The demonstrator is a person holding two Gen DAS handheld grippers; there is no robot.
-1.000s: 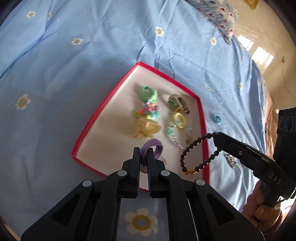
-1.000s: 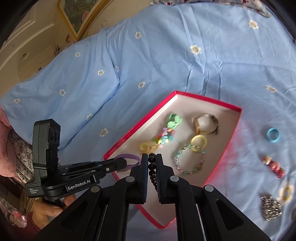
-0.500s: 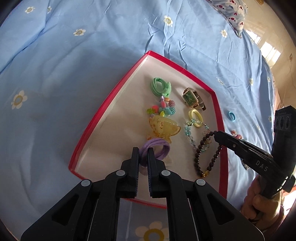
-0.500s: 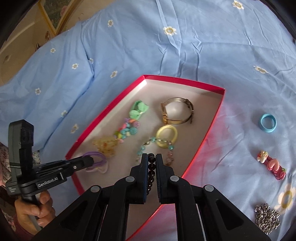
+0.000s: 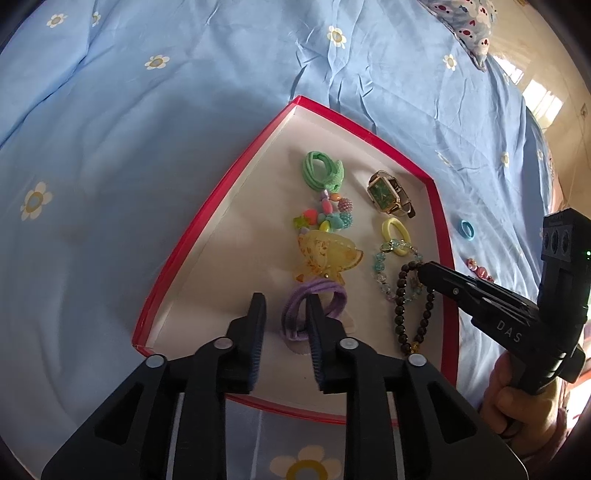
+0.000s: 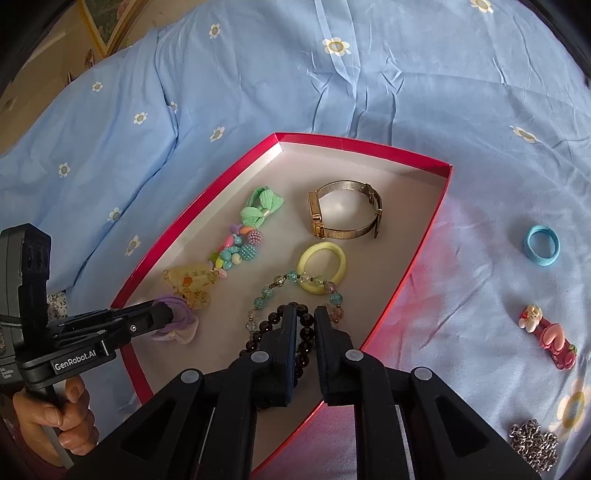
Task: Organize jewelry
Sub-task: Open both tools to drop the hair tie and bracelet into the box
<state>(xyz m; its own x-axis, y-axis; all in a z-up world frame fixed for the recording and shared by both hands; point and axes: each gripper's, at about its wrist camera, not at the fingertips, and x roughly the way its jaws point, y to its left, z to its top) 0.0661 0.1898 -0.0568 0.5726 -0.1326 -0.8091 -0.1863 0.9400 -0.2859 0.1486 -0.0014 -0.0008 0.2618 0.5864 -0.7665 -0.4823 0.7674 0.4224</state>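
Note:
A red-rimmed tray point(image 5: 207, 218) point(image 6: 436, 214) on the blue bed holds jewelry. My left gripper point(image 5: 284, 317) is open over the tray's near end. The purple hair tie point(image 5: 314, 306) lies on the tray floor between and just past its fingertips. My right gripper point(image 6: 306, 321) is open, and the dark bead bracelet point(image 5: 410, 306) point(image 6: 306, 343) lies on the tray under its tips. In the left wrist view the right gripper's tip point(image 5: 424, 269) touches the bracelet's top. Also in the tray are a green hair tie point(image 5: 321, 171), a colourful bead charm point(image 5: 325, 218), a yellow clip point(image 5: 325, 256), a watch point(image 6: 343, 210), a yellow ring tie point(image 6: 321, 266) and a clear bead bracelet point(image 6: 273, 295).
On the bedspread right of the tray lie a blue hair tie point(image 6: 541, 245), a pink clip point(image 6: 550, 338) and a silver chain heap point(image 6: 533, 448). A patterned pillow point(image 5: 469, 26) lies at the far edge of the bed.
Both grippers have come down into the tray and opened. The purple hair tie and the dark bead bracelet, held before, now lie on the tray floor.

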